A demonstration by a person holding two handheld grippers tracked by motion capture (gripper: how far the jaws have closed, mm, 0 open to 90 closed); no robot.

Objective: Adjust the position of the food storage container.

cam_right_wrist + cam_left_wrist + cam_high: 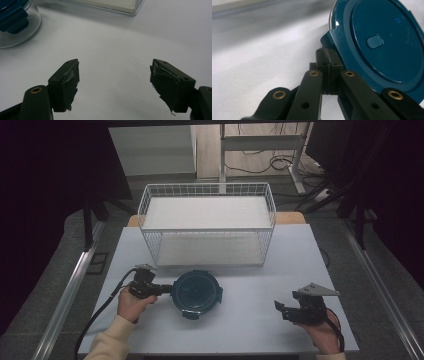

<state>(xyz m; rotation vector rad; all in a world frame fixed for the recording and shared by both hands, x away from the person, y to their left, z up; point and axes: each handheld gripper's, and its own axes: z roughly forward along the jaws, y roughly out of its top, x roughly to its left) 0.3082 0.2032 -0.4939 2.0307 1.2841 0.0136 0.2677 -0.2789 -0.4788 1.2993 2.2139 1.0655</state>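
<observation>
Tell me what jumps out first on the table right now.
The round container with the teal lid sits mid-table, just in front of the white wire basket. The left gripper is closed right at a lid clip, while the right gripper hangs open over bare table, off to the right.

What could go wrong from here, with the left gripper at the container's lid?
1. The left gripper looks shut beside a latch tab of the blue lid; a sideways pull might slide the glass container across the table instead of working the latch.
2. The right gripper sits open and apart from the container, so nothing steadies it.
3. The wire basket stands just behind; a forward shove could hit it.
</observation>
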